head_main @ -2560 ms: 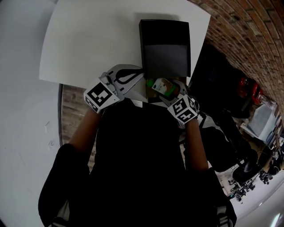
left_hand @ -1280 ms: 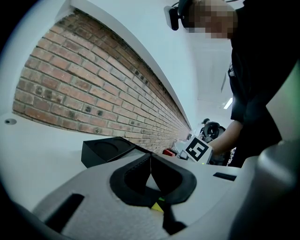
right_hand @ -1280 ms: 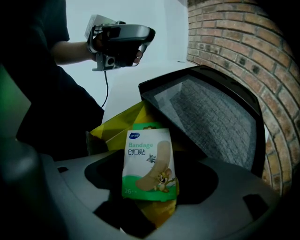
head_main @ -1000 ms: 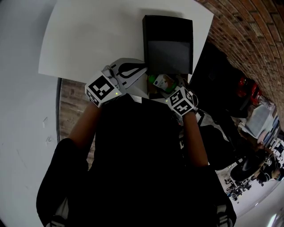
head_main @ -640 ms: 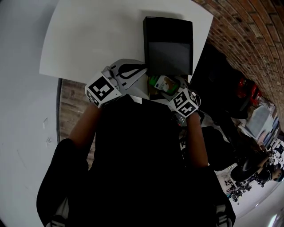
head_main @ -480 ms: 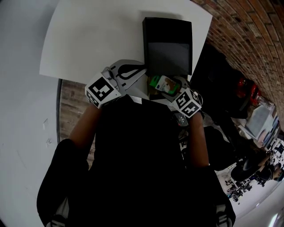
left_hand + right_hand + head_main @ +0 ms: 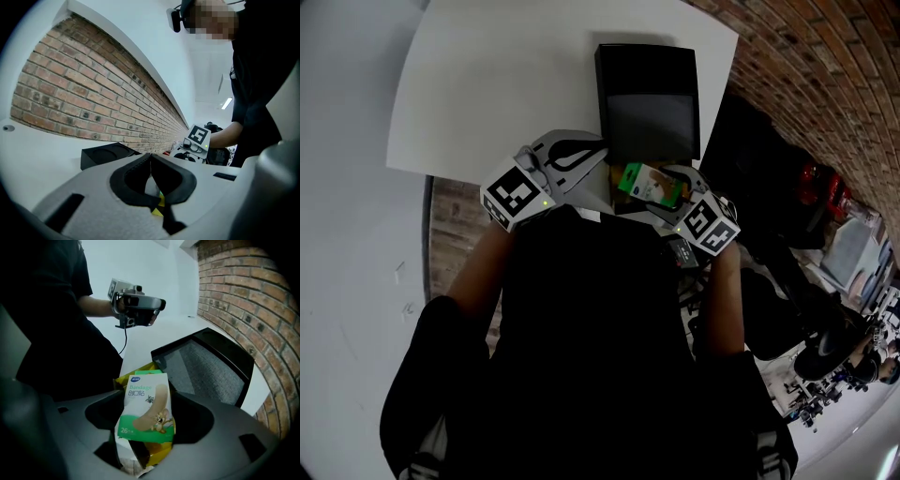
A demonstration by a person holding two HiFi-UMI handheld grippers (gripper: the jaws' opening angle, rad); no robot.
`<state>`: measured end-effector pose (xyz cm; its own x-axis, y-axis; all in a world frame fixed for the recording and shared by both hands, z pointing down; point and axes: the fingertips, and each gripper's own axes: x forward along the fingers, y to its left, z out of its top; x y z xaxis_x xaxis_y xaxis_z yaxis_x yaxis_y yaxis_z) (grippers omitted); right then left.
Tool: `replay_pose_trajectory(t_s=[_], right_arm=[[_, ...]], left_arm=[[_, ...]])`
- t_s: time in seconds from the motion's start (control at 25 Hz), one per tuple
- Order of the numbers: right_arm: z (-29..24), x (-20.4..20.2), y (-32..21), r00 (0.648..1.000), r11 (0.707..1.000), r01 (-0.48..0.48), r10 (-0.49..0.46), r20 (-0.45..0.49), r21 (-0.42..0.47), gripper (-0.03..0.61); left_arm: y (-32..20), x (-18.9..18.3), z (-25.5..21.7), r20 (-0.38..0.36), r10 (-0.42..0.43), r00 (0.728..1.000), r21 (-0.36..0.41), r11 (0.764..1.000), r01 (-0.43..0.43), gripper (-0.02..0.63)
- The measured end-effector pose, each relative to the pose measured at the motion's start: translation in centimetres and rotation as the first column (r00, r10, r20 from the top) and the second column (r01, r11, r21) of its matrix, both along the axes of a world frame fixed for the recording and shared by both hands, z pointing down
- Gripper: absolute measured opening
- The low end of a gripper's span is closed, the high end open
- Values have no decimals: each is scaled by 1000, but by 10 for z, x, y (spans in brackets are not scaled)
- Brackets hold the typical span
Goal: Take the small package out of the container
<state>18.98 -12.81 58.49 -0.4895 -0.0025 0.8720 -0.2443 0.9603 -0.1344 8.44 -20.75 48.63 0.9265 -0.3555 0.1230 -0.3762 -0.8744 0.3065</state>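
My right gripper (image 7: pixel 147 432) is shut on a small white and green bandage package (image 7: pixel 146 411), which it holds upright just above an open yellow carton (image 7: pixel 123 376). In the head view the package (image 7: pixel 649 183) sits by the near edge of a black box (image 7: pixel 648 98), with the right gripper (image 7: pixel 664 190) behind it. The left gripper (image 7: pixel 602 153) is shut, its tips close to the black box's near left corner. In the left gripper view the tips (image 7: pixel 151 157) meet and only a scrap of yellow shows through the gap below them.
The black box (image 7: pixel 206 366) has a grey inside and lies on a white table (image 7: pixel 506 84). A brick wall (image 7: pixel 806 66) runs along the right. Beyond the table's right edge are dark chairs and clutter (image 7: pixel 825 281). The table's near edge is under my arms.
My right hand has swung a little to the right while the package stays gripped beside the black box. The left gripper has hardly moved.
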Motion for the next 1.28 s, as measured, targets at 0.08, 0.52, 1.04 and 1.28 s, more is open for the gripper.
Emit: replay_pose_trajectory(t_s=[0.08,0.52,1.04,1.28], right_arm=[[-5,1,1,1000,1000,-15,15,21,-3,318],[-22,11,6,980,988,-146,150,129,-45,310],[-40,12,10,929,965,-239,259,266,-103,307],[-75,7,-13,802,928,-346,367,472,-135,307]], left_arm=[[-1,0,-2,2,5,1000,8,1000,-5,15],[2,-1,-11,9,50,999,34,998,-51,15],[2,3,-15,11,87,996,43,995,-88,15],[1,-1,-19,14,80,997,44,996,-81,15]])
